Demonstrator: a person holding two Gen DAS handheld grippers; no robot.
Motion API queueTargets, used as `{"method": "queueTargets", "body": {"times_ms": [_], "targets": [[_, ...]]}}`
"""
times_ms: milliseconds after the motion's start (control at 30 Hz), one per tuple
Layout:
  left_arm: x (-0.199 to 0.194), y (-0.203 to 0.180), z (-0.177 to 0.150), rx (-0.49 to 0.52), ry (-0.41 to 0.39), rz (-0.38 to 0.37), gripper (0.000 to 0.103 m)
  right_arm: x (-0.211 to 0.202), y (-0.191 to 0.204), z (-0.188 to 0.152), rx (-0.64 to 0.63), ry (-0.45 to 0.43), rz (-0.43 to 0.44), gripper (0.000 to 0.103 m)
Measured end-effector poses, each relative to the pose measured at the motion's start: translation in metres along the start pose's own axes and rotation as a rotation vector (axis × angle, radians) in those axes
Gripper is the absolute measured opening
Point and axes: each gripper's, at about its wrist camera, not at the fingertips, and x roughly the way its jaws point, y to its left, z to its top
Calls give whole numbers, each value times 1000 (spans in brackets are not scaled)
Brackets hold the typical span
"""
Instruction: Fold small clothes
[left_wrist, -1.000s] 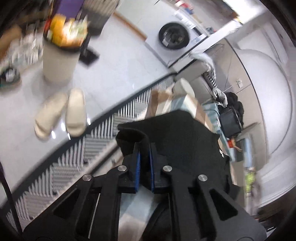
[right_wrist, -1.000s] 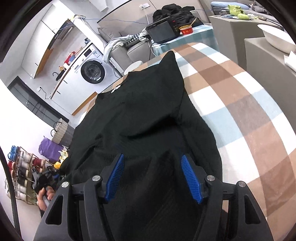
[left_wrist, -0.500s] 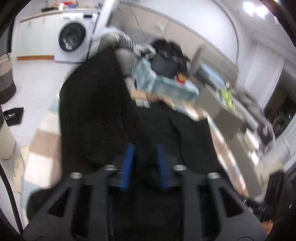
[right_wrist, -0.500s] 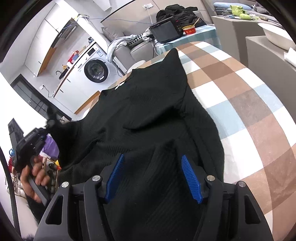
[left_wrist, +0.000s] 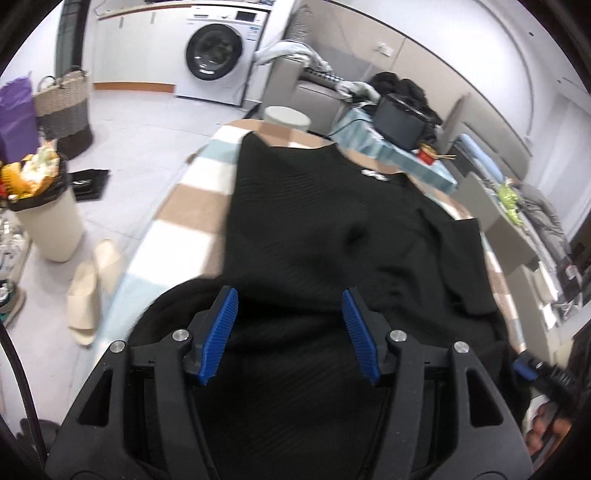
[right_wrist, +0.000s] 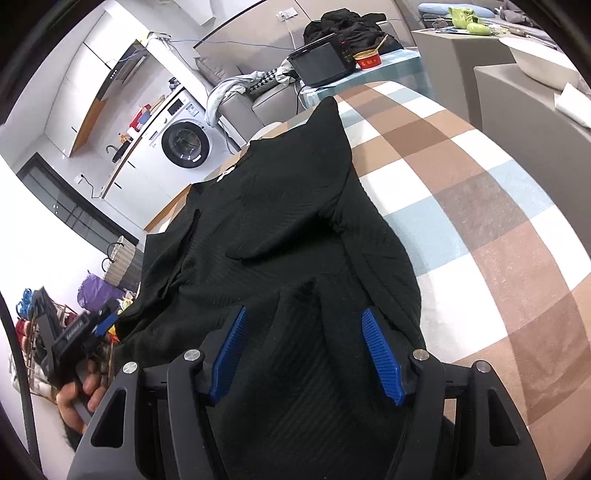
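Observation:
A black knit top (left_wrist: 332, 229) lies spread on a checked tablecloth (left_wrist: 184, 206), with both sleeves folded in over its body. It also shows in the right wrist view (right_wrist: 288, 229). My left gripper (left_wrist: 290, 314) is open and empty above the garment's near edge. My right gripper (right_wrist: 306, 339) is open and empty over the same end of the garment. The left gripper also appears at the left of the right wrist view (right_wrist: 85, 328), held in a hand.
A bin (left_wrist: 48, 221) and slippers (left_wrist: 92, 284) stand on the floor left of the table. A washing machine (left_wrist: 218, 51) is beyond. A side table with a black box (right_wrist: 321, 62) and grey blocks (right_wrist: 517, 96) stand at the far side.
My left gripper was shut on the sleeve, swung it over the garment's body and has opened and let it go. The right gripper stayed open and barely moved.

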Motion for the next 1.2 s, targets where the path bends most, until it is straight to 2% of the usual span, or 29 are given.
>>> {"method": "queueTargets", "body": {"times_ms": [100, 233, 300, 367, 533, 667, 867, 1033, 1100, 1167, 1200], "targets": [[-17, 11, -18, 45, -19, 60, 57, -8, -3, 0, -21, -7, -7, 65], [-47, 19, -43, 93, -38, 95, 71, -25, -4, -2, -76, -19, -31, 66], [-58, 24, -52, 102, -45, 98, 77, -35, -7, -5, -113, -21, -47, 70], [-68, 30, -62, 100, -47, 102, 83, -42, -10, -7, -145, -21, -78, 81], [-81, 56, -86, 69, -6, 130, 84, -53, -28, -19, -206, 33, -156, 85], [-85, 74, -105, 55, 33, 144, 84, -50, -44, -34, -236, 97, -173, 84], [-70, 73, -120, 112, 79, 194, 84, -32, -43, -47, -301, 132, -180, 74], [-62, 68, -123, 131, 85, 189, 83, -30, -30, -46, -366, 135, -159, 73], [-60, 67, -122, 128, 89, 178, 81, -27, -24, -48, -407, 145, -165, 63], [-58, 67, -122, 129, 96, 166, 72, -22, -20, -48, -435, 165, -165, 44], [-58, 66, -121, 134, 94, 172, 64, -20, -18, -49, -447, 163, -173, 31]]}}
